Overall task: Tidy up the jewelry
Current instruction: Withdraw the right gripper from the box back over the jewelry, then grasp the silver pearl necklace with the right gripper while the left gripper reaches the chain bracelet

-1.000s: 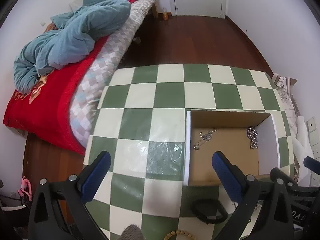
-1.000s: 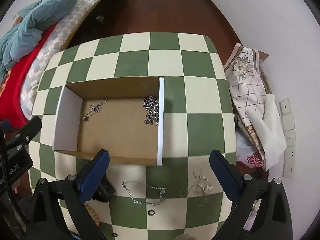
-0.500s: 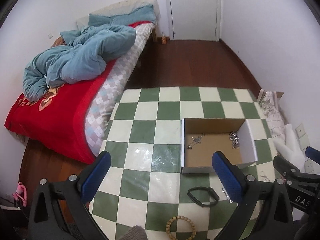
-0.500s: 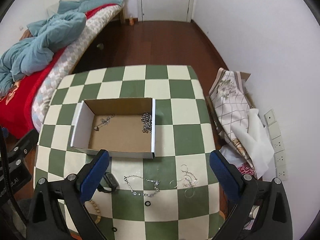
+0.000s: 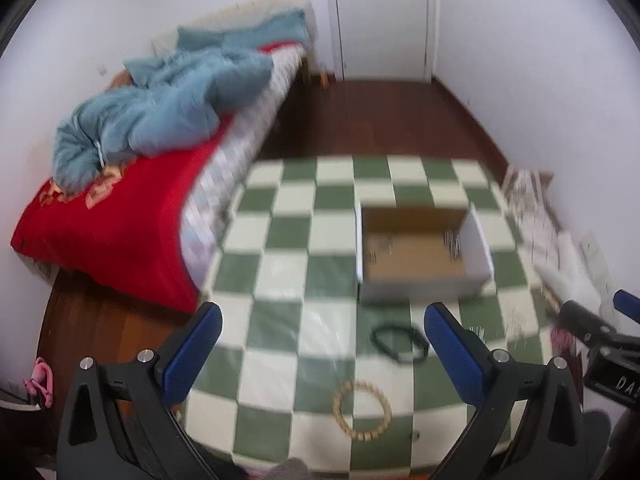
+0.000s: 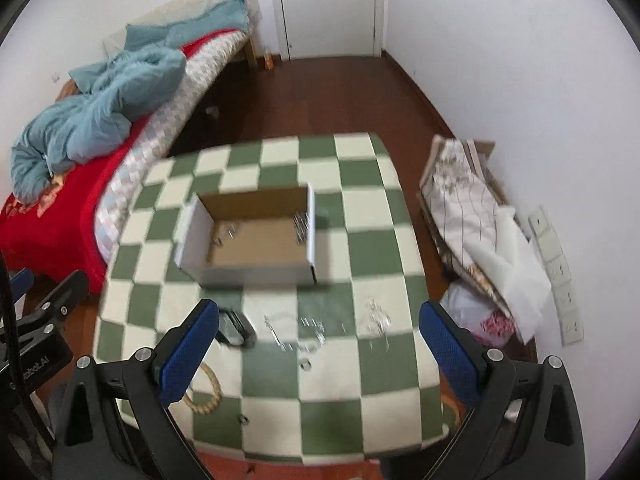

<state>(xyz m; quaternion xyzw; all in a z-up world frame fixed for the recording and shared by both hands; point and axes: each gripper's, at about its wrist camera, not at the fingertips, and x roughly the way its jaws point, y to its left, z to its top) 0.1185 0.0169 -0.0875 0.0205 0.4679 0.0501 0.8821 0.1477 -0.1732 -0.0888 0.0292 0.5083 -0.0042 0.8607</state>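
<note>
An open cardboard box (image 5: 476, 248) (image 6: 192, 236) sits on the green-and-white checkered table (image 5: 288, 276) (image 6: 372, 240), with silver chains (image 5: 453, 242) (image 6: 301, 226) inside. In front of it lie a black band (image 5: 398, 342) (image 6: 236, 326), a wooden bead bracelet (image 5: 362, 410) (image 6: 206, 394), loose silver chains (image 6: 296, 332) and a tangled silver piece (image 6: 376, 318). My left gripper (image 5: 324, 352) and right gripper (image 6: 320, 350) are both open and empty, held high above the table's near edge. Both views are motion-blurred.
A bed with red cover and blue quilt (image 5: 160, 120) (image 6: 100, 112) stands left of the table. Folded fabric and bags (image 6: 480, 240) lean on the right wall. Brown floor (image 6: 312, 96) and a white door (image 5: 380, 16) lie beyond the table.
Both grippers have risen and drawn back from the box. The box and table look smaller and more of the room shows. Jaws stayed open.
</note>
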